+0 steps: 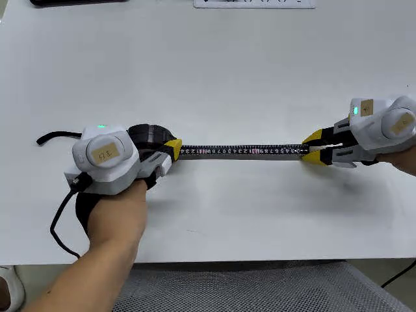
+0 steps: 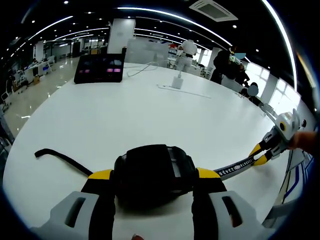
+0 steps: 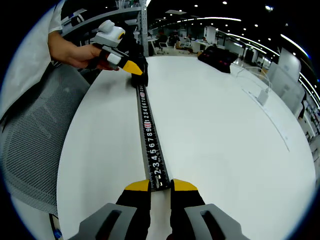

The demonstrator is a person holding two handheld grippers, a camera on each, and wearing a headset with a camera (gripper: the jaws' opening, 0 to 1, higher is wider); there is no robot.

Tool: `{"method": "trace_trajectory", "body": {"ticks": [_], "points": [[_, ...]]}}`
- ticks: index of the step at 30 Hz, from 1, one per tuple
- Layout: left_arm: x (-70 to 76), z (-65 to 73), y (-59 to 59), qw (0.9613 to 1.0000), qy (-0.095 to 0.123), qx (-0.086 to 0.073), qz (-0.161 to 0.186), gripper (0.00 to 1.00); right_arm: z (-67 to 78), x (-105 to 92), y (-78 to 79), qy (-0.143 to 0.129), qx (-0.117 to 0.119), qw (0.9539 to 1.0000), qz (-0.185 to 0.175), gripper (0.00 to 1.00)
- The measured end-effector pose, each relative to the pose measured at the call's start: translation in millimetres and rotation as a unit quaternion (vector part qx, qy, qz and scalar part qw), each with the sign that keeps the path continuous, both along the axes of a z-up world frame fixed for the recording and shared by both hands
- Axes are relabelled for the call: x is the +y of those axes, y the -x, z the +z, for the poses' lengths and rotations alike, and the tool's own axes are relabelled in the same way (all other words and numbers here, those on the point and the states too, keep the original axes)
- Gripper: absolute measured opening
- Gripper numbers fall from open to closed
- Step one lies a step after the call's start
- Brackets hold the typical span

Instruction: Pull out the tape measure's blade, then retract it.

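A black tape measure case (image 1: 151,138) (image 2: 154,171) lies on the white table (image 1: 214,71), and my left gripper (image 1: 170,151) (image 2: 155,175) is shut on it. Its black blade (image 1: 242,151) (image 3: 149,135) (image 2: 236,166), printed with white numbers, runs straight to the right across the table. My right gripper (image 1: 314,147) (image 3: 160,186) is shut on the blade's end. In the right gripper view the case (image 3: 140,76) sits far off under the left gripper (image 3: 131,67). The right gripper (image 2: 261,154) appears at the right in the left gripper view.
A black strap (image 1: 57,137) (image 2: 60,157) trails left from the case. A dark keyboard-like device (image 2: 100,68) and a white cable with a small box (image 2: 176,82) lie at the table's far side. A mesh chair (image 1: 247,286) stands at the near edge.
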State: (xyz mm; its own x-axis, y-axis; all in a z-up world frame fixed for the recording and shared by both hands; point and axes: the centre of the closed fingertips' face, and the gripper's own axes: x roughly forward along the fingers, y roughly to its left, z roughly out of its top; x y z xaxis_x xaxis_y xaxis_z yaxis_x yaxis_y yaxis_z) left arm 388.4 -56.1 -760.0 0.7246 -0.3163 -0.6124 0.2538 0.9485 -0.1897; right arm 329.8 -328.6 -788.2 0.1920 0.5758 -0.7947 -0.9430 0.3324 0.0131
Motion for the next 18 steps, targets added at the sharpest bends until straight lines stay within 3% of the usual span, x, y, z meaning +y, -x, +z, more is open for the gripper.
{"method": "trace_trajectory", "body": {"ticks": [18], "points": [[0.5,-1.2,-0.5,0.9999,0.011,0.006,-0.001,0.57,-0.2,10.7,-1.3,-0.008,0.000,1.0000,0.005,0.10]]}}
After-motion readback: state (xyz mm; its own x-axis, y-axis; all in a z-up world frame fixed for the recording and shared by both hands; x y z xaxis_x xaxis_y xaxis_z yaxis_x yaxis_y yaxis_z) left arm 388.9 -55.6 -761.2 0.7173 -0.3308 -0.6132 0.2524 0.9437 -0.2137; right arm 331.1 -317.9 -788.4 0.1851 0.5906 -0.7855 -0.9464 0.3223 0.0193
